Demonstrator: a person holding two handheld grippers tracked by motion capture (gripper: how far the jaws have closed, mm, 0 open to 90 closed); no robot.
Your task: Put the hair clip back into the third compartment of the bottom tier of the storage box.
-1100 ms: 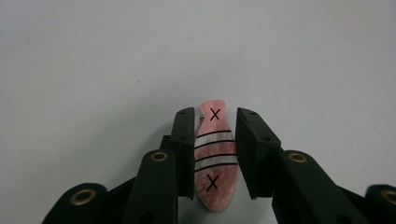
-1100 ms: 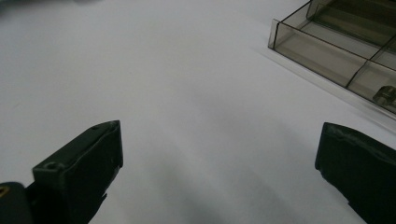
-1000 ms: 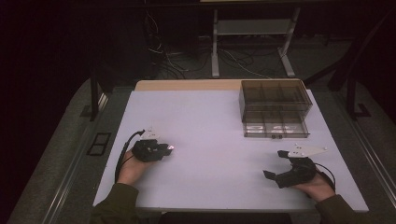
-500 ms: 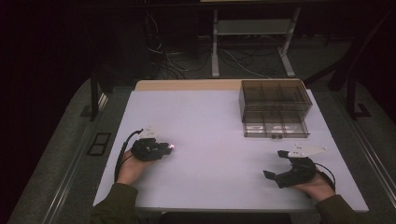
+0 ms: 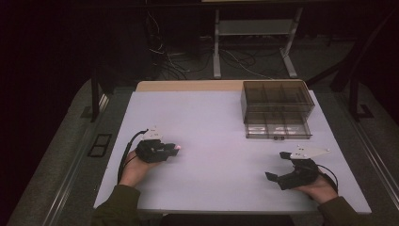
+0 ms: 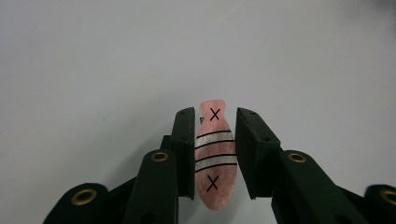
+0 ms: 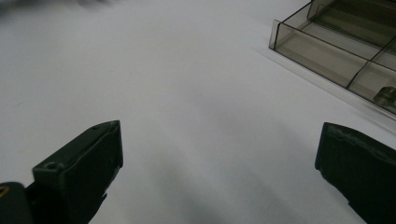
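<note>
A flat pink fish-shaped piece [image 6: 214,158], with silver stripes and two black X marks, sits between the two black jaws of my left gripper [image 6: 215,116]. The jaws are shut on its sides. In the high view, the left gripper [image 5: 173,149] rests low over the white table [image 5: 211,117] at the left. The pink piece [image 5: 177,147] pokes out of its tip. My right gripper [image 5: 276,165] is near the table's front right. In the right gripper view, the right gripper [image 7: 219,130] is open, with bare table between its jaws.
A smoky clear plastic drawer box [image 5: 276,108] stands at the table's back right; its lower drawer [image 7: 327,51] is pulled out toward the right gripper, with a small item in one compartment. Cables and a metal stand lie on the dark floor beyond the table.
</note>
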